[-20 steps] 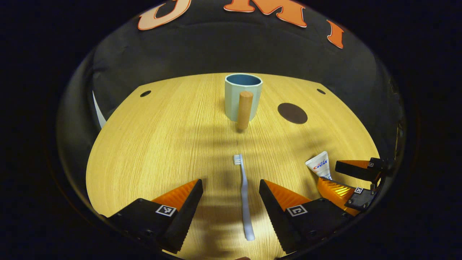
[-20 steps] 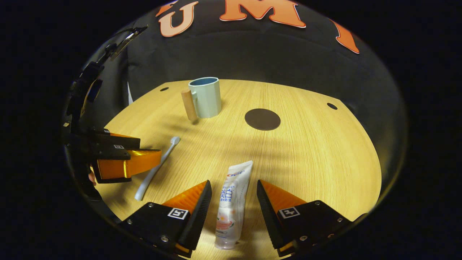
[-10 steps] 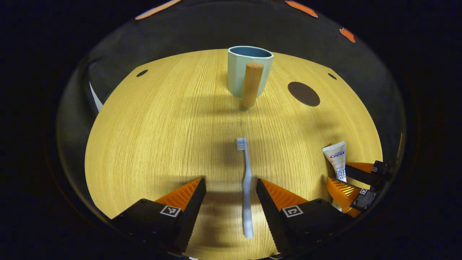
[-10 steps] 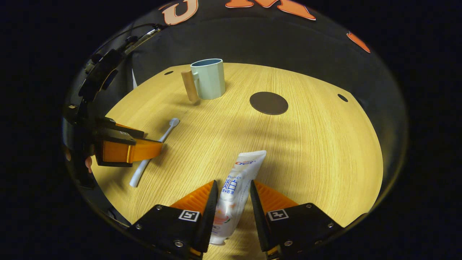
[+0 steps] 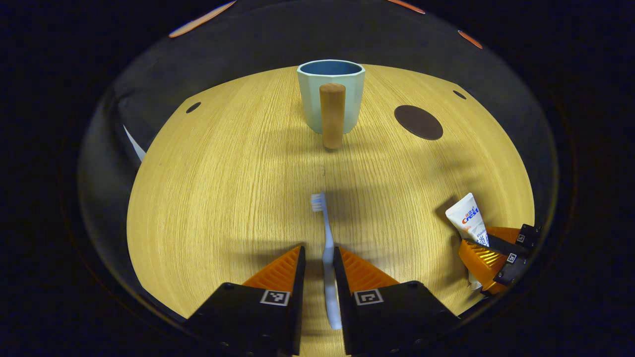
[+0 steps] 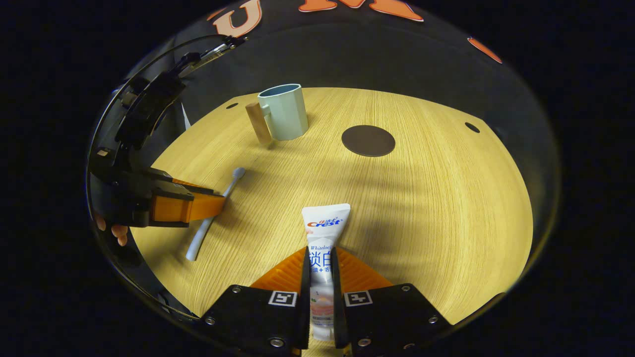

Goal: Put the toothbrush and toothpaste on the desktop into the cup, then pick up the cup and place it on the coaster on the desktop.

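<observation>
Early stage: the left gripper (image 5: 317, 258) pinches the toothbrush (image 5: 325, 238) and the right gripper (image 6: 320, 263) pinches the toothpaste (image 6: 322, 233), both low over the desk (image 5: 223, 173); the cup (image 5: 331, 94) is empty, off the coaster (image 5: 418, 122).

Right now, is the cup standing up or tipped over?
Standing up. The cup sits flat on the table, with its opening facing up.

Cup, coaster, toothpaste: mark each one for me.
cup (image 5: 331, 101): left gripper view, front wall beside the handle.
coaster (image 6: 368, 141): right gripper view, centre of the disc.
toothpaste (image 6: 325, 223): right gripper view, flat crimped end.
</observation>
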